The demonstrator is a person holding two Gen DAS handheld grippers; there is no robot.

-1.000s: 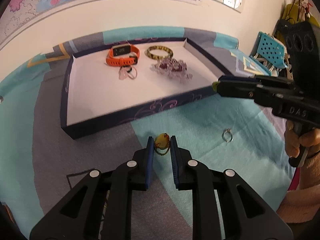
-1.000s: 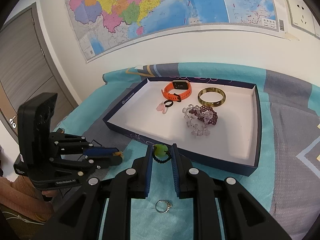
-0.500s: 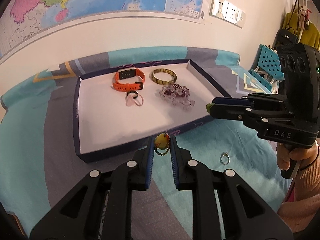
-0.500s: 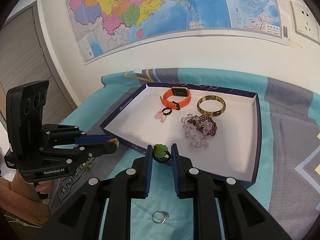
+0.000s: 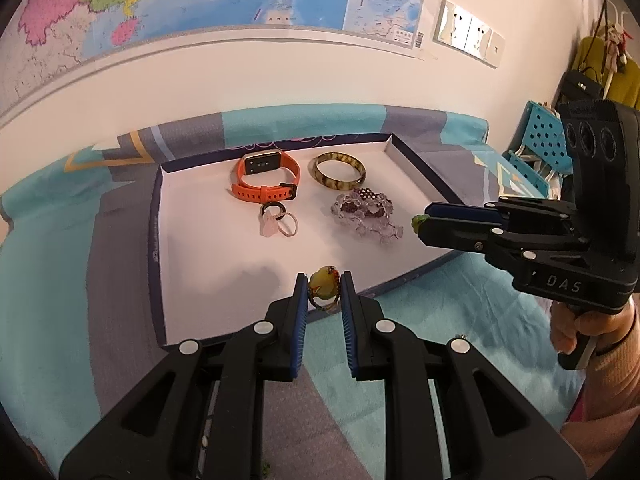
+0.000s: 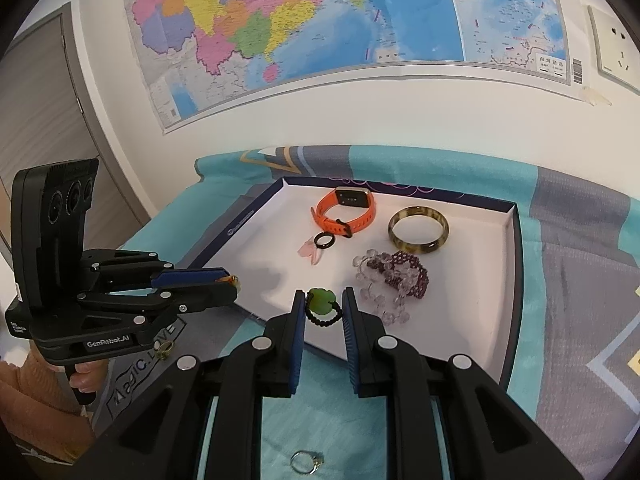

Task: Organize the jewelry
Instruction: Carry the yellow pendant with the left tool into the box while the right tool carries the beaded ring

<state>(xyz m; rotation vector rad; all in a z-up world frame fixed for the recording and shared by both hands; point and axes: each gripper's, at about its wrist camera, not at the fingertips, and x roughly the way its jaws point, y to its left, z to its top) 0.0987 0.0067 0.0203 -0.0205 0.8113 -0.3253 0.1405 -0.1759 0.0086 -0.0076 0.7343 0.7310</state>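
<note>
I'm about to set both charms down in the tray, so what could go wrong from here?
The yellow charm and green charm are pinched only at the fingertips, so either may slip onto the cloth. The right gripper may bump the bead bracelet. The silver ring outside the tray is easily missed.

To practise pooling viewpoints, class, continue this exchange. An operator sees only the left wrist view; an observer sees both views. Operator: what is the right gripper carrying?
Observer: The right gripper is shut on a green stone ring with a black beaded band.
Operator: Anything left on the cloth?
Observer: A silver ring lies on the teal cloth, outside the tray, below the right gripper.
Operator: And under my gripper?
Observer: A small brass-coloured piece lies on the cloth beneath the left gripper; I cannot identify it.
</note>
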